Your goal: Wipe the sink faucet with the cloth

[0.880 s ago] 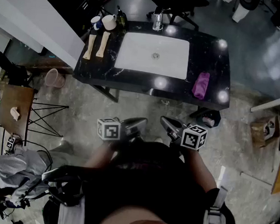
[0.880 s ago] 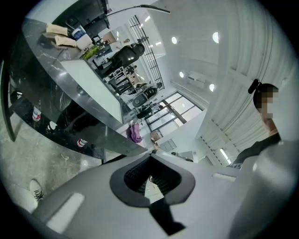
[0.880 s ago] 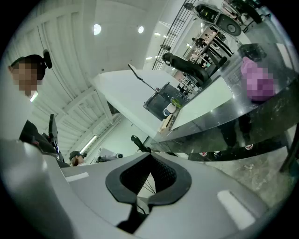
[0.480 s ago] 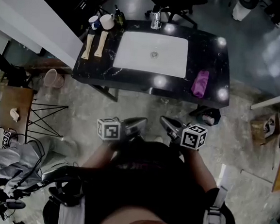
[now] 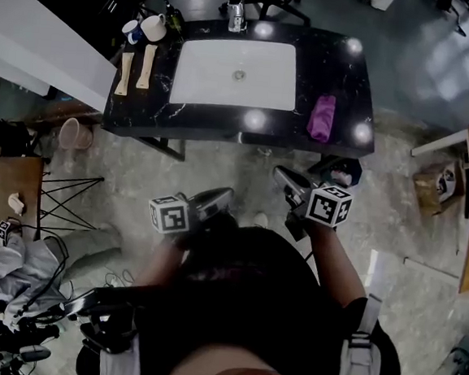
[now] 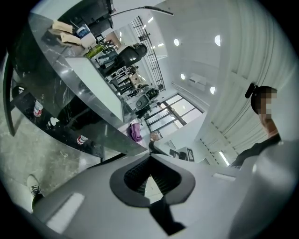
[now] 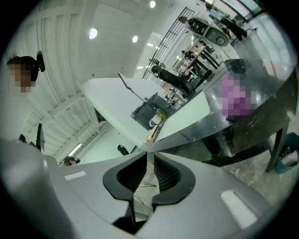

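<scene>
Far left on the black, white-veined stone countertop [image 5: 143, 111]: two pale flat strips [image 5: 135, 69] side by side, long axes running from front edge to back. Behind them, a white mug [image 5: 155, 27] and a smaller blue-rimmed cup [image 5: 131, 28], with a green bottle [image 5: 174, 17] just beside. Next, set into the counter's middle, a white rectangular sink basin [image 5: 203, 78]. At the middle of its far rim, the small chrome faucet [image 5: 236, 13], too small to tell which way the spout points.

Right of the basin, near the counter's front edge and apart from the sink: the purple cloth [image 5: 321, 117]. Lies flat as a crumpled oblong bundle, long axis running front to back, far end tipped slightly right. Touched by neither tool.

Nearer the body, over the speckled stone floor [image 5: 220, 165] and well apart from the counter: the grey left gripper [image 5: 222, 195], marker cube behind it, aimed toward the counter. Jaws closed tip to tip, holding nothing. To its right, the grey right gripper [image 5: 278, 173], aimed the same way, toward the cloth's end of the counter. Jaws parted by only a narrow slit, nothing between them.
</scene>
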